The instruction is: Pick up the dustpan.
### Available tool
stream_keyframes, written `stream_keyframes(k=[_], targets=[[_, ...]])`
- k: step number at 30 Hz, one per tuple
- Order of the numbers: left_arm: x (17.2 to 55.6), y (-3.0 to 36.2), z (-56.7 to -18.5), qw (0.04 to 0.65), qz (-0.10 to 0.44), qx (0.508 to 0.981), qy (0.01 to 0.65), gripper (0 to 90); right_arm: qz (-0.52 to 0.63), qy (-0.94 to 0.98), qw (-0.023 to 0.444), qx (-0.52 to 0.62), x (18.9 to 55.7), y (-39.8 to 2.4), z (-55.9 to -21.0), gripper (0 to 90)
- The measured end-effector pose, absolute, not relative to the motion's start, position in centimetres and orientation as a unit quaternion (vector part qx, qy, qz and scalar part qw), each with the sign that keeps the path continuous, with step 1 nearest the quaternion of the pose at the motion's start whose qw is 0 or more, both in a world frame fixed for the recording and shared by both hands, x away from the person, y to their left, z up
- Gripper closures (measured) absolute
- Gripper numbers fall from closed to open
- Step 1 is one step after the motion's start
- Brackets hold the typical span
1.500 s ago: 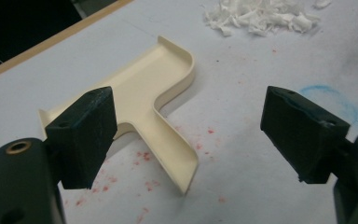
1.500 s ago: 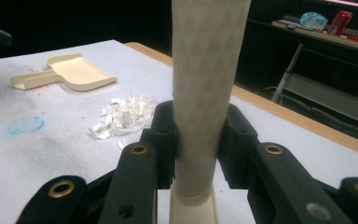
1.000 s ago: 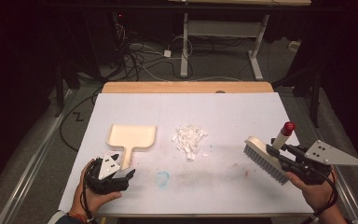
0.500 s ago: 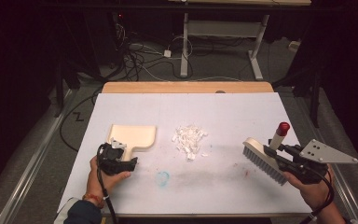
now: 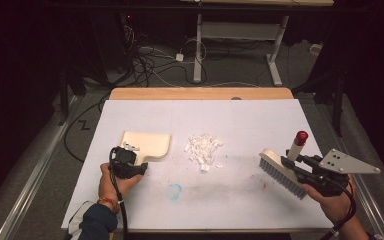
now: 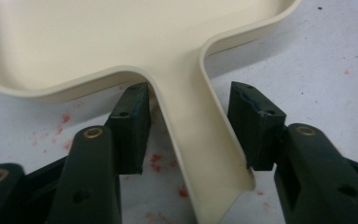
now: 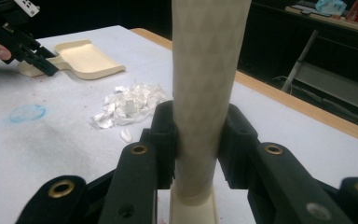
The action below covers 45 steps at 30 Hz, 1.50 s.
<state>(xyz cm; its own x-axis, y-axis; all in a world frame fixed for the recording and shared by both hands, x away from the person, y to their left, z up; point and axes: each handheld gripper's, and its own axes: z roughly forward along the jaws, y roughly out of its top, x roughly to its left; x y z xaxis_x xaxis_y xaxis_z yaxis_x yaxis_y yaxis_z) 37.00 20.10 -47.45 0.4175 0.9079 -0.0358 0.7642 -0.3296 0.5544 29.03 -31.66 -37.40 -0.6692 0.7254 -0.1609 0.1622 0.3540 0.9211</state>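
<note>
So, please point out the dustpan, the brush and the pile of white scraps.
dustpan (image 5: 147,142), high view, on its flat tray.
brush (image 5: 280,173), high view, on its bristle head.
pile of white scraps (image 5: 203,149), high view, on the heap's middle.

The high view looks down and forward over the table (image 5: 240,200). Both gripper views sit low and close, sharing its dustpan (image 5: 147,143).
</note>
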Motion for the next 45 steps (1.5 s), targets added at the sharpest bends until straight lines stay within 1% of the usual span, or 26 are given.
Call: stream_keyframes(k=[5,11,16,26,31,35,39,45], targets=[[37.3,20.1,-47.4,0.259,0.145,0.806,0.511,63.2,0.489,0.774,0.283,0.287,29.2,-31.6,-37.5,71.0],[37.4,20.2,-47.3,0.263,0.146,0.81,0.503,63.6,0.486,0.777,0.278,0.287,29.3,-31.6,-37.7,71.0],[37.2,20.0,-46.9,0.256,0.157,0.819,0.488,63.7,0.484,0.779,0.28,0.283,29.3,-31.6,-37.7,71.0],[35.5,20.5,-44.7,0.254,0.166,0.836,0.456,63.8,0.488,0.774,0.282,0.287,29.3,-31.9,-37.7,71.0],[33.8,20.6,-44.1,0.244,0.154,0.852,0.436,63.9,0.488,0.774,0.282,0.288,29.3,-31.9,-37.6,71.0],[32.2,20.1,-43.9,0.242,0.13,0.869,0.412,63.9,0.487,0.775,0.28,0.289,29.3,-31.8,-37.7,71.0],[30.9,19.7,-44.1,0.238,0.11,0.882,0.39,63.9,0.486,0.775,0.281,0.288,29.3,-31.8,-37.7,71.0],[29.8,18.8,-44.6,0.236,0.096,0.895,0.366,63.8,0.484,0.776,0.28,0.29,29.4,-31.7,-37.9,71.0]])
